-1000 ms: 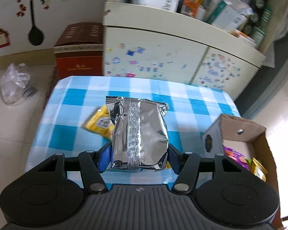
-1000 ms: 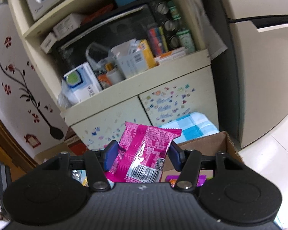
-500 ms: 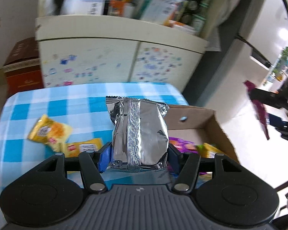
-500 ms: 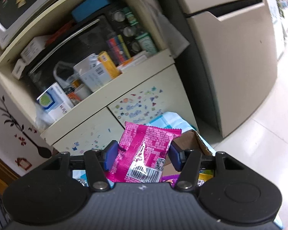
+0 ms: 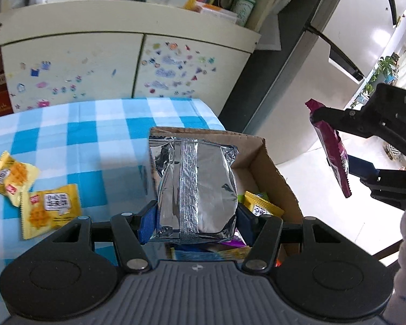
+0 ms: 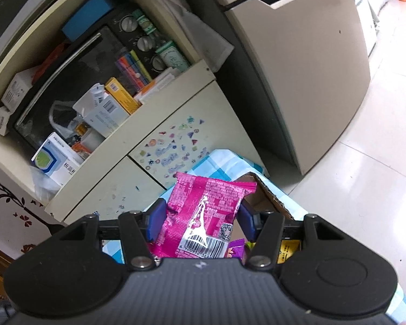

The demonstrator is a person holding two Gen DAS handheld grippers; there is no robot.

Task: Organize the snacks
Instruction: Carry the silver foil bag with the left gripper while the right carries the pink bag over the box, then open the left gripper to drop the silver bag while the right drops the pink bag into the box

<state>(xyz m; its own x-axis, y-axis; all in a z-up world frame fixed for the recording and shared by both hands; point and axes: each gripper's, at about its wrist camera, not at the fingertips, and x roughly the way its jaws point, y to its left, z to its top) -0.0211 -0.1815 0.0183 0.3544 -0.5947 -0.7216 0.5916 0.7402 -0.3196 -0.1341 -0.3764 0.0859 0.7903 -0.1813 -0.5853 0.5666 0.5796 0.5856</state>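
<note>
Left wrist view: I'm swinging my left tool (image 5: 193,223) across from the open counter (image 5: 67,135), and now the box (image 5: 270,162) is sitting right under it where a second ago it was off at the edge. The tool is clamping the silver bag (image 5: 195,189) on both sides, so I'm judging this one is about ready to drop in. Yellow packets (image 5: 259,208) are already lying in the box; two more yellow packets (image 5: 48,211) are waiting on the counter to the left, apart from the box. My right tool (image 5: 338,146) is hanging out beyond the box's far wall over the floor, pinching the pink pack (image 5: 334,149), well clear of my left.

Right wrist view: I'm rolling this wrist, and the cabinet (image 6: 149,162) is tilting more than before. The tool (image 6: 200,220) is gripping the pink pack (image 6: 203,211), with the box rim (image 6: 270,197) just below. Open floor to the right; cabinet close ahead.
</note>
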